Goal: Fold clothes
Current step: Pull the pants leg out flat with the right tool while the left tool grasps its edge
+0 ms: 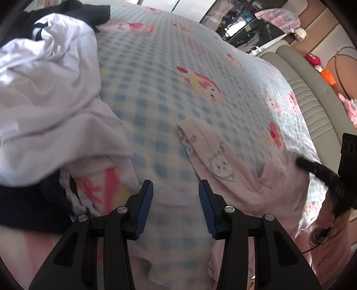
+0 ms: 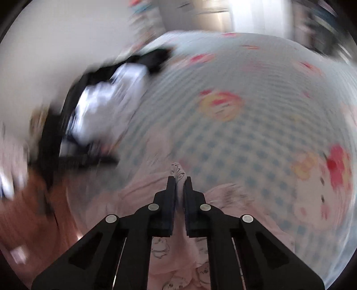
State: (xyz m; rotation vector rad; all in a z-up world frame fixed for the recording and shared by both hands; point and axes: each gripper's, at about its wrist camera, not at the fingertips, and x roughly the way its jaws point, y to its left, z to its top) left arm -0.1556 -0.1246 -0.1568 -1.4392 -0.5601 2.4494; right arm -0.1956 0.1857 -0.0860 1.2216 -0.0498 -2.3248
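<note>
A bed (image 1: 169, 73) fills both views, spread with a pale blue checked sheet printed with pink and yellow cartoon characters. Along its left edge lies a heap of white garments (image 1: 42, 89) mixed with dark navy cloth (image 1: 73, 13). Beyond the far right edge runs a beige ribbed cushioned bench (image 1: 312, 98) with small plush toys (image 1: 326, 75) on the wooden ledge behind it, and a dark glass-fronted cabinet (image 1: 236, 22) stands past the far corner.

The task's thing — a pale pink garment with line-drawn cartoon faces (image 1: 223, 156) — lies crumpled at the near edge of the bed, one band-like part reaching up over the checks.

The left gripper (image 1: 175, 189) hovers over the near edge with its blue-padded fingers (image 1: 146, 200) spread apart; only sheet and a fold of pink cloth show in the gap, nothing pressed. The right gripper (image 2: 179, 180) has its black fingers (image 2: 170, 189) drawn almost together, pinching a ridge of the pink garment that sticks out past the tips. The right wrist view is heavily blurred — details at its left side cannot be made out.
</note>
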